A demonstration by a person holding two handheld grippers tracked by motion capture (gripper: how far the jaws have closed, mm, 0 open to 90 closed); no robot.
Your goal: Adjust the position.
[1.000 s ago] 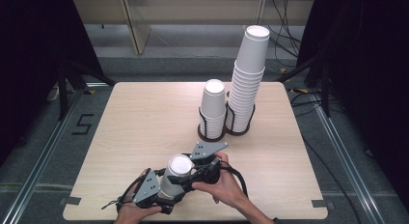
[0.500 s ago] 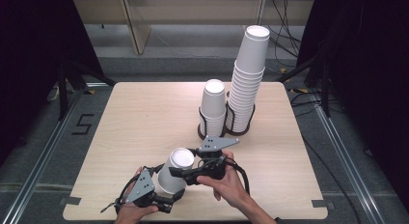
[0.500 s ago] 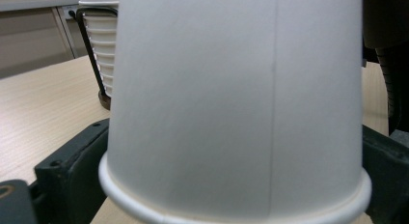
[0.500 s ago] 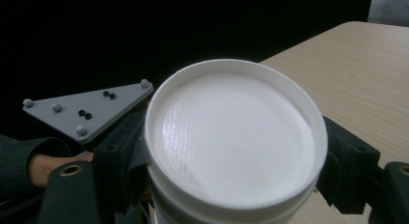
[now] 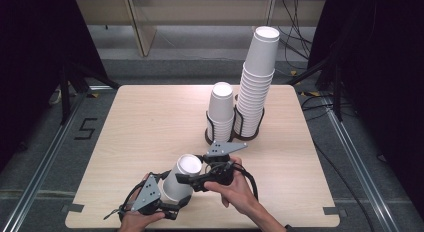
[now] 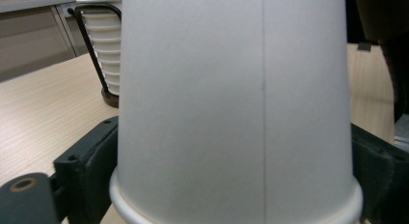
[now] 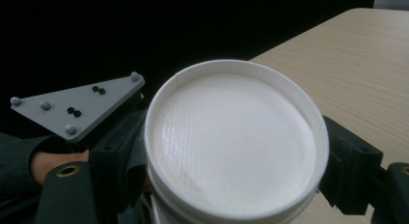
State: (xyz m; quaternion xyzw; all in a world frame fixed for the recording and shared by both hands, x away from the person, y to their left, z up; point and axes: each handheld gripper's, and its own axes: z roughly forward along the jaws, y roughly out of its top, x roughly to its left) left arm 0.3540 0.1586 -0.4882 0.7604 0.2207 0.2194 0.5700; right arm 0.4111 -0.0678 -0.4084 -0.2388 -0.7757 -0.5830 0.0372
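Pale wood tabletop (image 5: 150, 122), black curtains behind: we held one white paper cup (image 5: 180, 179) upside down near the front edge, well short of the wire cup holder (image 5: 220, 137). Left gripper (image 5: 167, 204) pinched its rim end; right gripper (image 5: 187, 179) clasped its base. Stacking remained undone.

At the bottom centre of the high view, both hands sit close together. The left gripper (image 5: 167, 199), lower left, has just been closing its jaws, pads pressed on a paper cup (image 5: 181, 179). The right gripper (image 5: 192, 179) points left, its jaws flanking the cup's upper end.
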